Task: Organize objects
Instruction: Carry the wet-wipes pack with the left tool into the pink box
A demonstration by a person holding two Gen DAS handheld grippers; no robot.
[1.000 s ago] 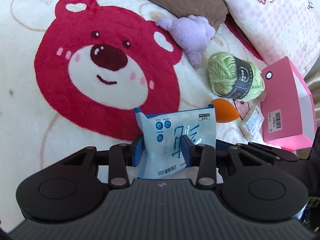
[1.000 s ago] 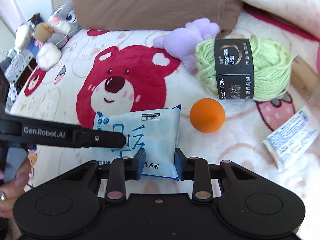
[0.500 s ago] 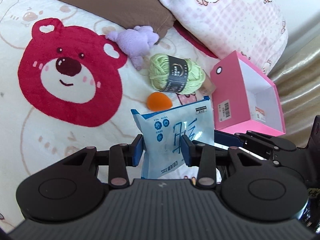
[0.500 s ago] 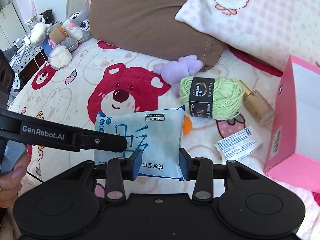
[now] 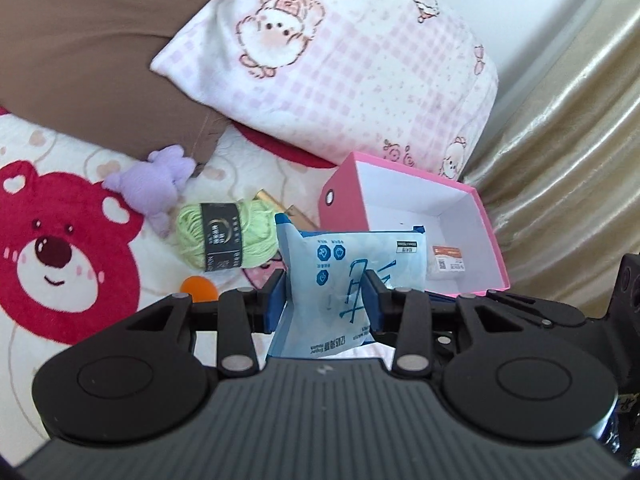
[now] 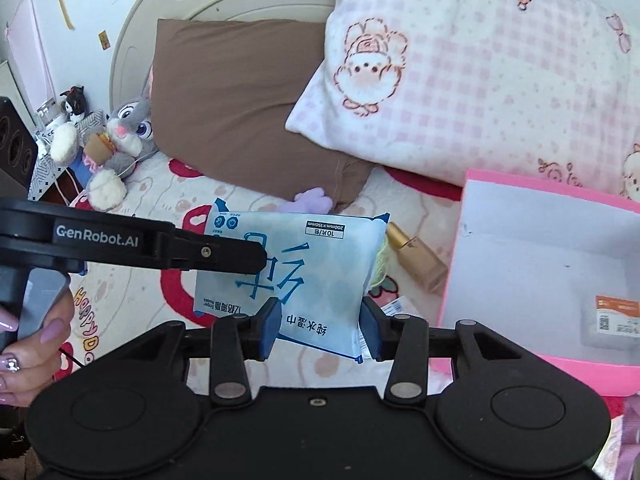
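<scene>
Between both claws hangs the blue wipes pack: left claw clenched on it, right claw just loosened, pads still at its sides. We carry it level toward the pink box at one o'clock (open, nearly empty), releasing only above its floor.

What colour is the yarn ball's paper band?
Black, on the green yarn ball; clearest in the left wrist view.

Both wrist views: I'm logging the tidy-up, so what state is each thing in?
wipes pack, sealed, held up off the blanket.
left gripper, shut on the wipes pack.
right gripper, jaws have just been opening, pack touching both pads.
pink box, open, a small packet inside.
yarn ball, wound, band on, lying on the blanket.
</scene>
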